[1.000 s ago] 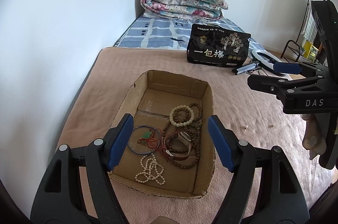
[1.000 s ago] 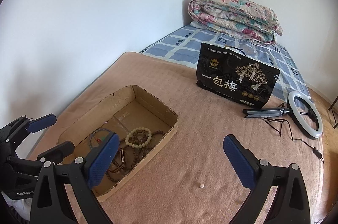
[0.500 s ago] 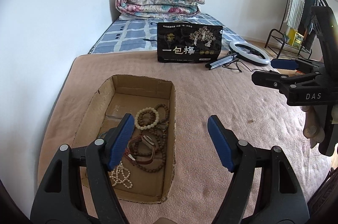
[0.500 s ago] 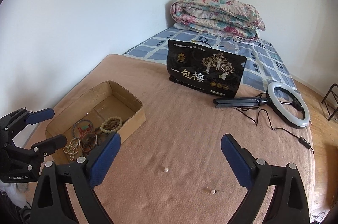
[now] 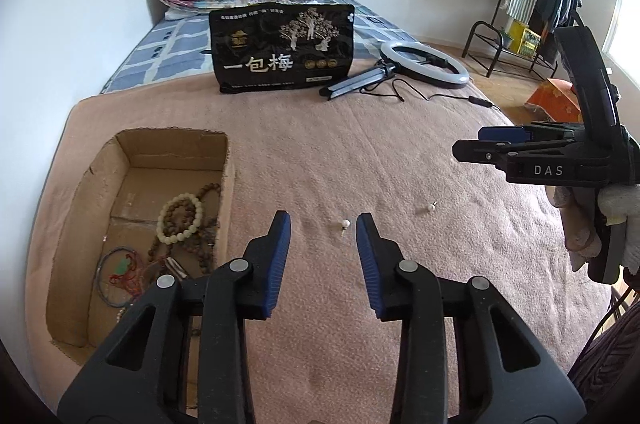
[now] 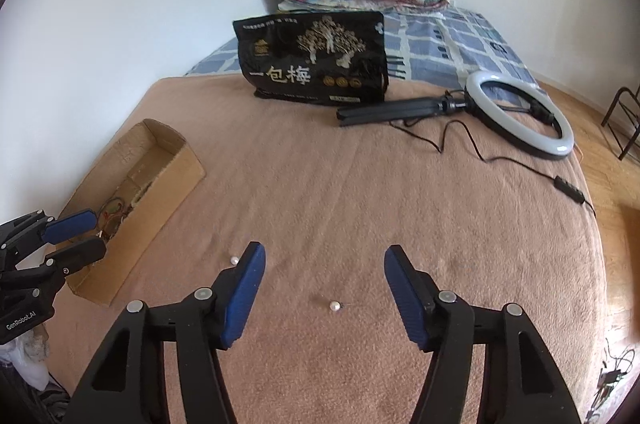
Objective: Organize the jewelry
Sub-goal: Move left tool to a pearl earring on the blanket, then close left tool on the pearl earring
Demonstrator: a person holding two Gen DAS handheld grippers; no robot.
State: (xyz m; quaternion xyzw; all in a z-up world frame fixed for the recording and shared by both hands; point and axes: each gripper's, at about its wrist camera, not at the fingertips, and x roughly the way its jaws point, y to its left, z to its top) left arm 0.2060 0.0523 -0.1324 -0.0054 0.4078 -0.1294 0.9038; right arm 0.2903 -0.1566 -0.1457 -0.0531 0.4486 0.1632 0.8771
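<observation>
Left wrist view. Shows the left tool [image 5: 322,224] low over the brown blanket [image 5: 320,152] on the bed, jaws apart and just narrowed, nothing clamped. Places the left pearl stud [image 5: 345,223] loose on the pile just ahead of the tips, nearer the right-hand pad than the middle of the gap.

Right wrist view. Shows the right tool [image 6: 325,252] likewise apart, jaws just drawn in, gripping nothing. Places the right pearl stud [image 6: 334,305] on the blanket between the two fingers, not yet touched, pin lying flat. Leaves the cardboard box [image 5: 120,160] with the bead bracelets [image 5: 180,220] well off to the side, beyond the left tool.

Likely troubles from here:
- Closing off-centre probably nudges the left stud sideways with one pad before the other arrives, and flicks it into the pile.
- Pinching a small round pearl risks squirting it out forward, since little surface meets the pads.
- Coming down too far may trap blanket fibres along with the stud, or snag the pin.
- Stopping too high may shut on air.
- Carrying so small a piece back to the box risks a drop, hard to spot against fuzzy fabric.
- Working both studs at once, so near each other, invites a bump between tools.
</observation>
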